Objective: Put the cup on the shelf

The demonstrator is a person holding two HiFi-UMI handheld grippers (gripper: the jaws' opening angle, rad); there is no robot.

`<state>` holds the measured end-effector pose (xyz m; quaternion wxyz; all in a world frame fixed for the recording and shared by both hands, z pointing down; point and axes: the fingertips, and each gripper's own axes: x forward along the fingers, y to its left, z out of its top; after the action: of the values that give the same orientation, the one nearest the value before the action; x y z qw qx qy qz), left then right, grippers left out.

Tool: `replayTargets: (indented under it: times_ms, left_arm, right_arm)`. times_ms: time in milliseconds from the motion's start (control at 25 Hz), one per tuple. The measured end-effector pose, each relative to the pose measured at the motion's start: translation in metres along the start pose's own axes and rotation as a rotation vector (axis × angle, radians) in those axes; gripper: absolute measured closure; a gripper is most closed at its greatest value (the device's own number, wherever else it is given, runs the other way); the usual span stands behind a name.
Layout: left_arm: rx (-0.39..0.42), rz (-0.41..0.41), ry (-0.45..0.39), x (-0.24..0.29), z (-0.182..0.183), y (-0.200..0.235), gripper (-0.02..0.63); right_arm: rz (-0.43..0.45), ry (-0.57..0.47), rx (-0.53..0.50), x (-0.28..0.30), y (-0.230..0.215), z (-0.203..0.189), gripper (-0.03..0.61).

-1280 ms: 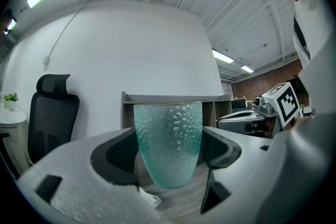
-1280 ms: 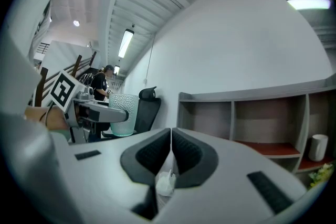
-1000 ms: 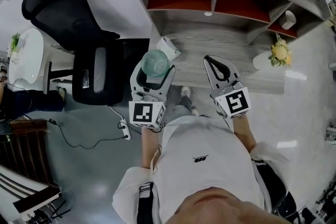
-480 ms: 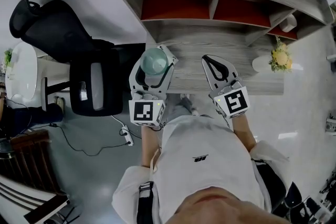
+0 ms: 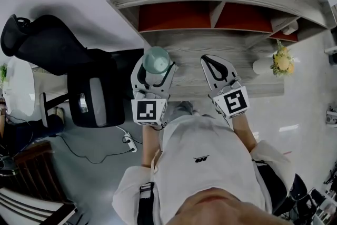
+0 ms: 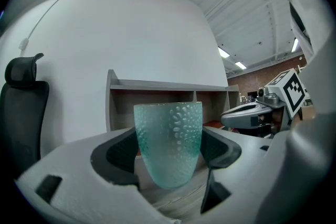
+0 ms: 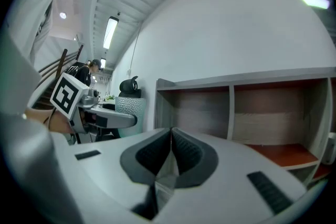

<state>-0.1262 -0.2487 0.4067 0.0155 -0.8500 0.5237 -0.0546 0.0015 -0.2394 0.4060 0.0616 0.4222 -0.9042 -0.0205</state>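
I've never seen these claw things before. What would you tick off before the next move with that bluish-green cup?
1. Grip: the left claw has its jaws pressed on both sides of the teal cup: ok.
2. Cup upright, mouth up: ok.
3. Right claw shut, empty, off to the cup's right: ok.
4. Board of the shelf ahead of the cup is bare: ok.
5. Yellow flowers at the shelf's right end, well apart from the cup: ok.
6. Height room for the cup inside the shelf: cannot tell.
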Motion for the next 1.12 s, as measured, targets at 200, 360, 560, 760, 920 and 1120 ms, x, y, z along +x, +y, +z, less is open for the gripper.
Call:
replayTargets:
  times_ms: [200, 360, 560, 760, 920, 1120]
  left_arm:
    - [-0.003, -0.028, -0.008, 0.022, -0.003, 0.013, 0.241]
    - [0.001, -0.047, -0.009, 0.038, -0.007, 0.021, 0.241]
    - [0.0, -0.073, -0.006, 0.06, -0.013, 0.027, 0.241]
    - [0.005, -0.105, 0.003, 0.079, -0.019, 0.03, 0.241]
    - [0.0, -0.122, 0.008, 0.094, -0.025, 0.032, 0.241]
    - [0.004, -0.143, 0.017, 0.112, -0.032, 0.035, 0.241]
  right_arm:
    - [-0.018, 0.006, 0.001, 0.02, -0.007, 0.002, 0.549]
    - [-0.037, 0.01, 0.001, 0.033, -0.013, 0.0, 0.549]
    - [-0.058, 0.019, 0.011, 0.048, -0.022, -0.006, 0.549]
    - [-0.079, 0.038, 0.019, 0.058, -0.03, -0.012, 0.549]
    - [-0.087, 0.051, 0.021, 0.068, -0.036, -0.015, 0.549]
    - [-0.093, 0.062, 0.036, 0.08, -0.043, -0.017, 0.549]
